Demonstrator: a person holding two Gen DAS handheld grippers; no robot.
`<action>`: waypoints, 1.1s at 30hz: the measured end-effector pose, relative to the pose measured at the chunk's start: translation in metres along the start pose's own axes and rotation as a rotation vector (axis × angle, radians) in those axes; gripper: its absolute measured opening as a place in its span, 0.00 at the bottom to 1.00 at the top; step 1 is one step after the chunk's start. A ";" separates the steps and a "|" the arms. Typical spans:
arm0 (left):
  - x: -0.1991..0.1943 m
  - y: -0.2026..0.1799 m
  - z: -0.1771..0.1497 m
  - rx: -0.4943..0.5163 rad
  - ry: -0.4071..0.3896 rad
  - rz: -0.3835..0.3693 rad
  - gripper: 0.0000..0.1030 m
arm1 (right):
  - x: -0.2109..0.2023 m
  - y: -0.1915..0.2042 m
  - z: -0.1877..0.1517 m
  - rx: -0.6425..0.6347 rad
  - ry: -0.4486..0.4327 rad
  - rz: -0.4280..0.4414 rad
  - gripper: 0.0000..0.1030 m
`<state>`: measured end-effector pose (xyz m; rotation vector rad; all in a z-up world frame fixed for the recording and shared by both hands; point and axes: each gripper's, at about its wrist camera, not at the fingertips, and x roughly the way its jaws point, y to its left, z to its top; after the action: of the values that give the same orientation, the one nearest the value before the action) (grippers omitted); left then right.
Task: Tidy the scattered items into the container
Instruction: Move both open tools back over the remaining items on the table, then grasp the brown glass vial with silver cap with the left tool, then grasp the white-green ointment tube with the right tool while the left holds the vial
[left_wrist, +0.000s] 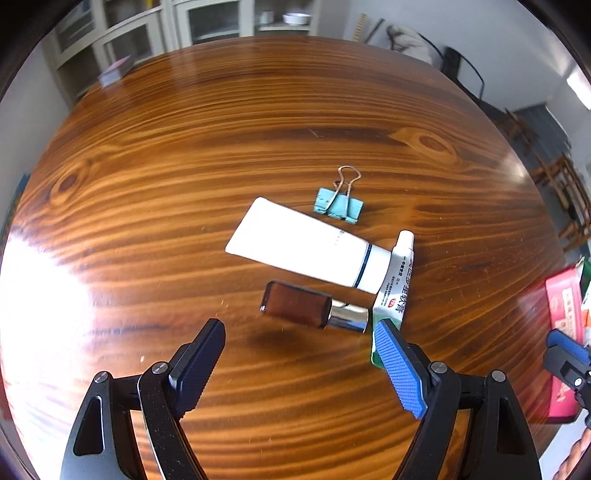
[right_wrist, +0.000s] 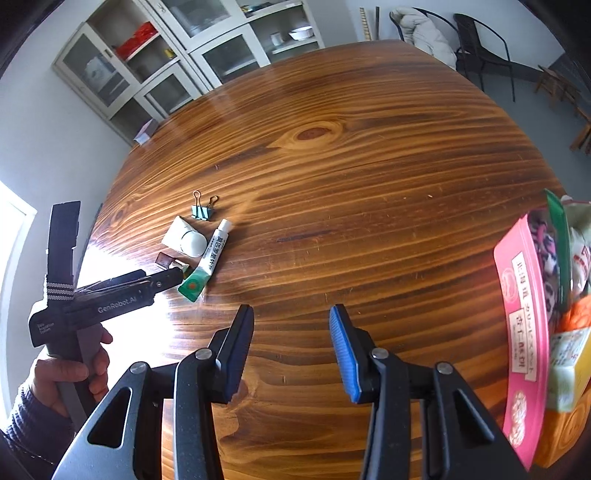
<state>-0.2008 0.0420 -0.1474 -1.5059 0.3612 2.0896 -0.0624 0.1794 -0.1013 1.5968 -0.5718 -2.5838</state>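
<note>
Brown bottle (left_wrist: 314, 306): lying flat on table (left_wrist: 258, 129), long axis crosswise, silver cap toward green-ended ointment tube (left_wrist: 395, 284); white tube (left_wrist: 306, 249) just beyond, blue binder clip (left_wrist: 338, 205) farther. Directly ahead of left gripper (left_wrist: 299, 365), spread, empty. Right gripper (right_wrist: 291, 347) part-spread, empty, well apart, nearer pink box (right_wrist: 524, 332).

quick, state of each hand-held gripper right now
left hand-held gripper: open, empty, above the brown bottle
right hand-held gripper: open, empty, over bare table
</note>
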 end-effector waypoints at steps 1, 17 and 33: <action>0.001 -0.001 0.001 0.014 -0.004 0.003 0.82 | 0.001 0.001 0.000 0.003 0.000 -0.003 0.45; 0.000 0.008 -0.002 0.083 -0.059 -0.007 0.60 | 0.022 0.029 0.011 -0.048 0.031 -0.002 0.45; -0.044 0.046 -0.029 -0.044 -0.083 -0.003 0.60 | 0.099 0.099 0.044 -0.221 0.075 -0.018 0.45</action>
<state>-0.1936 -0.0215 -0.1203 -1.4380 0.2830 2.1636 -0.1614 0.0770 -0.1349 1.6226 -0.2568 -2.4841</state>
